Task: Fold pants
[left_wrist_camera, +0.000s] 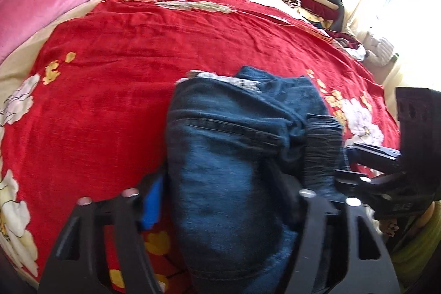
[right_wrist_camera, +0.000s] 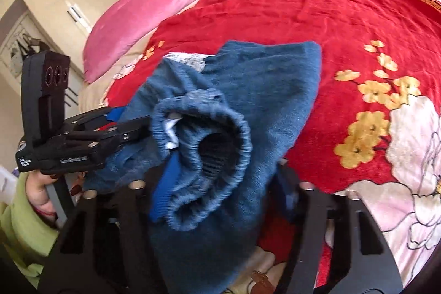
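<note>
1. The jeans (left_wrist_camera: 228, 156) hang bunched over the near edge of the red bedspread (left_wrist_camera: 124, 68), not yet laid flat.
2. The left gripper (left_wrist_camera: 220, 197) and the right gripper (right_wrist_camera: 220, 192) each pinch denim, apparently.
3. All folding remains.

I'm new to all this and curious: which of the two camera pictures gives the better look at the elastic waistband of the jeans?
The right wrist view: the gathered waistband faces the camera, opening visible. The left wrist view shows mostly the jeans' outer denim and a seam; the waistband is not clear there.
</note>
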Tool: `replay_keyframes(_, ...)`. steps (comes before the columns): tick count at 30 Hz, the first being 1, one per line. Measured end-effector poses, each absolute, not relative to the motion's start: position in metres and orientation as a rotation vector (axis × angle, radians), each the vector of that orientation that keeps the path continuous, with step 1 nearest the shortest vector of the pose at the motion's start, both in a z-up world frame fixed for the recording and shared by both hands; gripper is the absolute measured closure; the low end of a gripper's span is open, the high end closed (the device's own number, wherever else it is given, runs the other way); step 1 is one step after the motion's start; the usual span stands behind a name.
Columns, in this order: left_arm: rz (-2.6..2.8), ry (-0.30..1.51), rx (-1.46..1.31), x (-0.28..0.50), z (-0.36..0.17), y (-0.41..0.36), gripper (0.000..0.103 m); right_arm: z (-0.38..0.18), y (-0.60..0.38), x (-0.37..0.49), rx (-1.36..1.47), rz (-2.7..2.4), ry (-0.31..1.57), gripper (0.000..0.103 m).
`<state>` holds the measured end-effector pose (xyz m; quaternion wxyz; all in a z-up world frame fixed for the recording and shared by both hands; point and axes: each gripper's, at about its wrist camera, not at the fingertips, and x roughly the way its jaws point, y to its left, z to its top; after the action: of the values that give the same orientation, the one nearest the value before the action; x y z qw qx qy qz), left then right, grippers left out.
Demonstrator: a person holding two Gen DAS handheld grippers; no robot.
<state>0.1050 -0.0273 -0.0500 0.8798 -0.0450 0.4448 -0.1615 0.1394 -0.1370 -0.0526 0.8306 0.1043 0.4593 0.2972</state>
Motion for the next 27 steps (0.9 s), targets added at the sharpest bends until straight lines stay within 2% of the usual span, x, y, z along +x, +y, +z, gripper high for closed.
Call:
replay_keyframes(3, -0.337, 0.917, -0.087, 0.103, -0.046, -0.031, 0.058, -0.046, -0.134, 0.136, 0.201, 0.632, 0.952, 0.065)
replay_keyframes(6, -0.340, 0.896, -0.094, 0.100, -0.034, -0.030, 0.062, -0.034, -0.130, 0.133, 0.168, 0.637, 0.920, 0.069)
replay_keyframes(15, -0.316, 0.826, -0.072, 0.117, -0.006, -0.030, 0.063, 0.001, -0.112, 0.150, 0.087, 0.661, 0.818, 0.069)
replay_keyframes(27, -0.273, 0.783, -0.097, 0.165, 0.012, -0.018, 0.063, 0.016, -0.105, 0.201, 0.044, 0.642, 0.761, 0.069)
